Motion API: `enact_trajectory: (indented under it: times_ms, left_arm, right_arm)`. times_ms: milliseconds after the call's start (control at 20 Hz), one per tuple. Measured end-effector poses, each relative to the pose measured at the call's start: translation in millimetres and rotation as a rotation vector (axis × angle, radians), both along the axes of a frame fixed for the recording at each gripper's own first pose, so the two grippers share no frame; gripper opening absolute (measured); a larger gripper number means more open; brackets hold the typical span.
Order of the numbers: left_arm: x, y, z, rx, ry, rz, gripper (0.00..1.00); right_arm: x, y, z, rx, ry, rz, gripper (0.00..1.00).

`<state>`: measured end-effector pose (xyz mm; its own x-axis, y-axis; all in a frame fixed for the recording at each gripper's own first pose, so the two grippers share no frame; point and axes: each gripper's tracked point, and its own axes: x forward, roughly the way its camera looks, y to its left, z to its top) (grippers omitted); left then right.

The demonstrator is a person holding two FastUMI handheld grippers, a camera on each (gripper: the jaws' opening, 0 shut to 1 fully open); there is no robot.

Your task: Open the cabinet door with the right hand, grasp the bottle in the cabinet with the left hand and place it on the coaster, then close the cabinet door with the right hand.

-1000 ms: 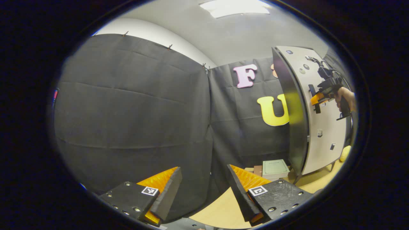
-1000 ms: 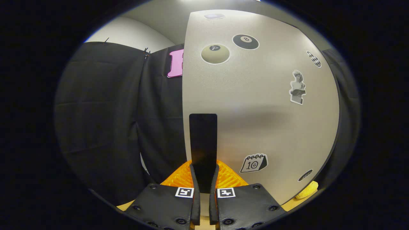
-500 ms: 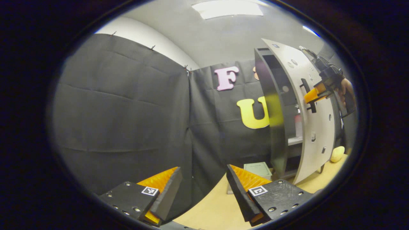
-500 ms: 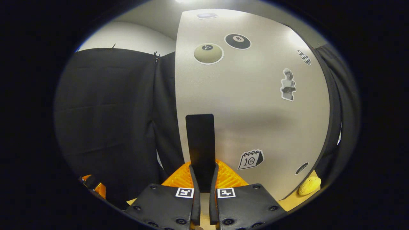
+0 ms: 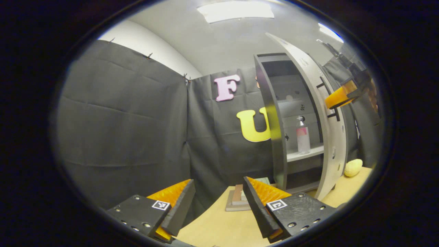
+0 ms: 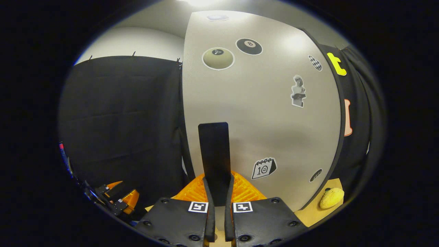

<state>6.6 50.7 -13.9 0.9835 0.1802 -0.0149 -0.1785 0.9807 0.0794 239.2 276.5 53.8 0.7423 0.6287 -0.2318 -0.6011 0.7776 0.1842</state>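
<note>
Cabinet (image 5: 274, 113) stands open at right of the left gripper view, bottle (image 5: 303, 135) upright on its shelf (image 5: 305, 153) (alone there). Right tool (image 6: 219, 192) is clamped on the door handle (image 6: 214, 151). Left tool (image 5: 219, 202), fingers apart, sits low over the tabletop (image 5: 219, 223), well apart from the bottle.

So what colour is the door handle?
Black handle, best seen in the right gripper view.

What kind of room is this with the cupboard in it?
Most likely a small recording booth set up to look a bit like a home. Black cloth walls hang all around, and a cabinet with a sticker-covered door stands on a wooden table, a bottle on its shelf.
</note>
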Motion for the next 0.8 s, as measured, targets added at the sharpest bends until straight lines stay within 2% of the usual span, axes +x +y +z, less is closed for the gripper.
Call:
enact_trajectory:
  times_ms: [300,650,700,800]
  left_arm:
    - [2,-58,10,0.014,-0.005,-0.048,0.84]
    - [7,-121,24,0.013,-0.026,-0.103,0.84]
    - [8,-130,25,0.011,-0.029,-0.110,0.84]
    - [9,-149,27,0.004,-0.033,-0.128,0.86]
  right_arm:
    - [-1,-12,-1,0.023,0.024,0.077,0.13]
    - [-3,-27,-1,0.023,0.028,0.104,0.10]
    - [-3,-29,-2,0.020,0.026,0.104,0.15]
    - [-4,-34,-1,0.016,0.022,0.103,0.10]
